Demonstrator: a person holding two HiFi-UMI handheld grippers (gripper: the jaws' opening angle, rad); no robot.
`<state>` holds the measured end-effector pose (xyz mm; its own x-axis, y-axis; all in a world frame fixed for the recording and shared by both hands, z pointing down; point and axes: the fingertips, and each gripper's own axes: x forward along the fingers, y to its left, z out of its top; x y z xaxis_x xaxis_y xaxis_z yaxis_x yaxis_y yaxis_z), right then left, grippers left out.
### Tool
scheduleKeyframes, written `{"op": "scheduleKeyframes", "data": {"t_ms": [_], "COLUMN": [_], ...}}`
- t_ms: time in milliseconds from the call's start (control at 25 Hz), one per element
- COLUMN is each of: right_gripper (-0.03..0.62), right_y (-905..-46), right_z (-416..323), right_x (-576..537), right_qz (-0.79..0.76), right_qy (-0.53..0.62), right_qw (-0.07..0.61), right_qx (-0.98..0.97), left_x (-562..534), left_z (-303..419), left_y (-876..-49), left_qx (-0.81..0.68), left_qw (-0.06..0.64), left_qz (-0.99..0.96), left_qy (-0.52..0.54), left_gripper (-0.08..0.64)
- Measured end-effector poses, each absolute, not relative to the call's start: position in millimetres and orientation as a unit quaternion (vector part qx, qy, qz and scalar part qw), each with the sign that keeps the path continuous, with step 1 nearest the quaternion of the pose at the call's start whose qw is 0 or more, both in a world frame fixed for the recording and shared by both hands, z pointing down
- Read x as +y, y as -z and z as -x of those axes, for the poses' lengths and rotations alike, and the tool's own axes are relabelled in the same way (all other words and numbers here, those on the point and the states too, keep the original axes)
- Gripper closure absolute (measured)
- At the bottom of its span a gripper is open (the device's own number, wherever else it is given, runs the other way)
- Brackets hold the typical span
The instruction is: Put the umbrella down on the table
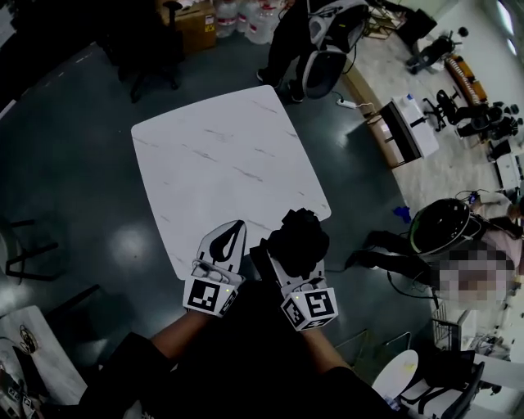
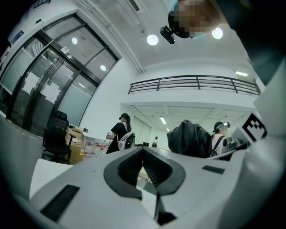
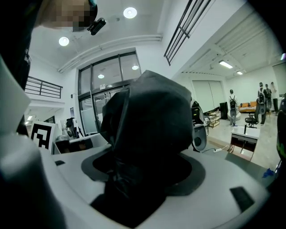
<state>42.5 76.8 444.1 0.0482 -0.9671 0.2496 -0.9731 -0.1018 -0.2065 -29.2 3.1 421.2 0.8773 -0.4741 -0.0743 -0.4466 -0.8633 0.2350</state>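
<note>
The folded black umbrella is a bunched dark bundle held over the near right corner of the white marble table. My right gripper is shut on the umbrella; in the right gripper view the umbrella fills the space between the jaws and hides their tips. My left gripper hangs just left of it over the table's near edge, shut with nothing in it. In the left gripper view its ribbed pads meet at the tip, and the umbrella shows off to the right.
A person in black stands beyond the far table corner beside an office chair. A black chair and a cardboard box stand at the back left. At the right sits a person with a helmet.
</note>
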Motion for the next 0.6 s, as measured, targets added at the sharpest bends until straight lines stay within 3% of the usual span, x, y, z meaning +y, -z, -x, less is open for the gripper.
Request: {"op": "scheduleKeyframes", "data": {"t_ms": [600], "right_gripper": [0.258], "right_y": [-470], "right_z": [-76], "right_x": [-36], "right_qz": [-0.67], "right_qy": [-0.18], "right_qw": [0.028], "right_qx": [-0.72], "left_x": [-95], "left_z": [10], "left_y": [-439], "left_qx": [-0.328], "left_qw": [0.1], "left_qz": [-0.938], "left_qy": [0.042], "left_gripper": [0.552]}}
